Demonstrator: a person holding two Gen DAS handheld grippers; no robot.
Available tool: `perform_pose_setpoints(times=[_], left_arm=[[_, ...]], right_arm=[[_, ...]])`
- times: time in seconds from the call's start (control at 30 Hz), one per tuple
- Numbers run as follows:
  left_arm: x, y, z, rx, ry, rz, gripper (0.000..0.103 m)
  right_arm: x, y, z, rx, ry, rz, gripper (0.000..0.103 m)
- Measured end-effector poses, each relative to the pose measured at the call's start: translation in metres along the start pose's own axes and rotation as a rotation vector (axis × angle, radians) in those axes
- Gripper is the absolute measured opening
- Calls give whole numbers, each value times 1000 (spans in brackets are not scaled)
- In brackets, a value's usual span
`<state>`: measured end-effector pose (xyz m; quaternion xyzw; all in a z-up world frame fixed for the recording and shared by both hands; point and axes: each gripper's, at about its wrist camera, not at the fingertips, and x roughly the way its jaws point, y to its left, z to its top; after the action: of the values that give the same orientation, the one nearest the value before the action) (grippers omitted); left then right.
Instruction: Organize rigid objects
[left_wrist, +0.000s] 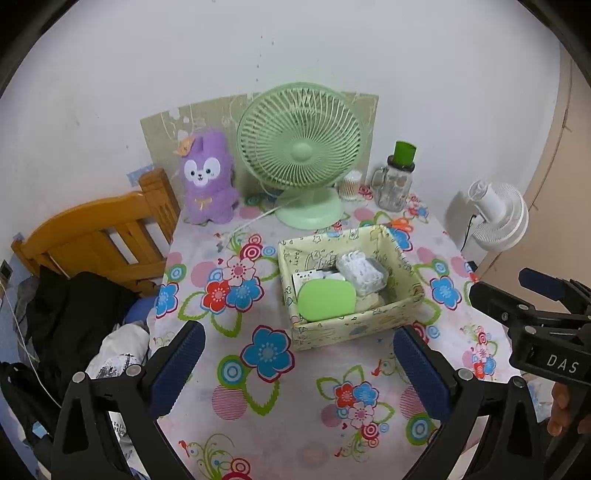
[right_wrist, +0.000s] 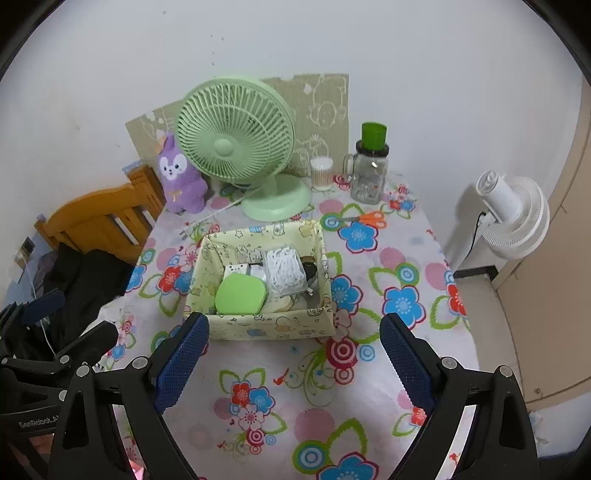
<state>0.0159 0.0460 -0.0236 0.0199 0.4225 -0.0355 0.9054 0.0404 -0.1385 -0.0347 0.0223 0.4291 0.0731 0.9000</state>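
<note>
Right wrist view: right gripper (right_wrist: 293, 345), jaws wide and empty, hangs just before the box (right_wrist: 258, 325); left gripper (left_wrist: 299, 354), likewise wide, sits farther back.

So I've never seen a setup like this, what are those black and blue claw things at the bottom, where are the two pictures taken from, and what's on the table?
Those are two hand-held grippers a person carries, one per hand, each with a camera looking along its fingers. One picture comes from the left gripper, the other from the right gripper. Both are open and hold nothing. On the flowered tablecloth sits a pale yellow box containing a green flat case and a clear container of white pieces. Behind stand a green fan, a purple plush toy, a glass jar with a green lid and orange-handled scissors.
</note>
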Motion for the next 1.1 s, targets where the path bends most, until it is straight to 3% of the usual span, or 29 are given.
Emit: perform_pose_setpoints(times=[0.63, 1.1], left_arm=[[-50, -23, 1, -68, -80, 7, 103], [-58, -28, -5, -54, -68, 28, 103]], right_arm=[[-56, -14, -6, -31, -64, -10, 96], [-70, -12, -13, -17, -94, -7, 96]])
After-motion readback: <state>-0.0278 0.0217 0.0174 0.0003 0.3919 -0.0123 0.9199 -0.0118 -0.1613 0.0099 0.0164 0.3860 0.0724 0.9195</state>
